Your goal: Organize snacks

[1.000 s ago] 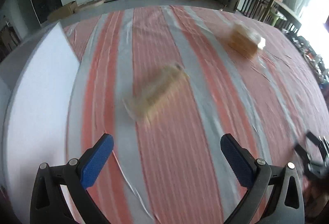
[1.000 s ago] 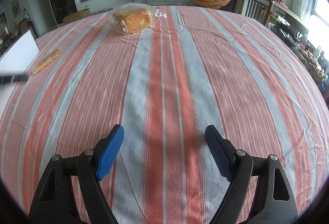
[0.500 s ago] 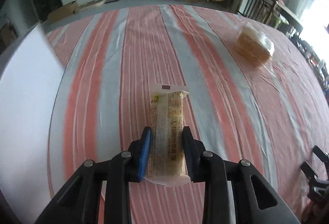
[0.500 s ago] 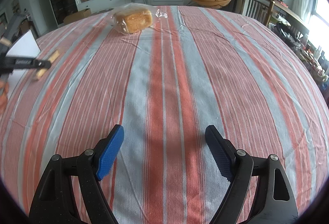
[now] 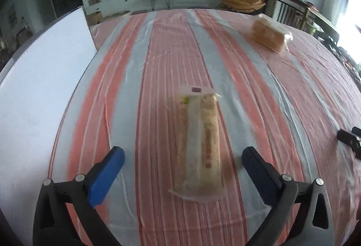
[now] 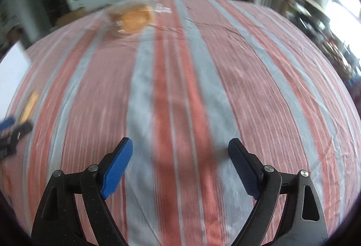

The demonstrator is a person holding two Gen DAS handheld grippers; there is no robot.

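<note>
A long wrapped snack bar (image 5: 199,144) lies lengthwise on the striped tablecloth, between and just ahead of the fingers of my left gripper (image 5: 183,157), which is open and not touching it. The bar shows small at the left edge of the right wrist view (image 6: 28,108). A bagged loaf of bread (image 5: 268,36) sits far right on the table; in the right wrist view (image 6: 133,18) it is at the far end. My right gripper (image 6: 180,151) is open and empty above bare cloth.
A white board or box (image 5: 38,97) stands along the table's left side, also at the left edge of the right wrist view (image 6: 12,61). The right gripper's tip (image 5: 348,140) shows at the right edge. Living-room furniture lies beyond the table.
My left gripper was shut on the snack bar half a second ago; now it is open and the bar lies free on the cloth. The right gripper has shifted and its view is blurred.
</note>
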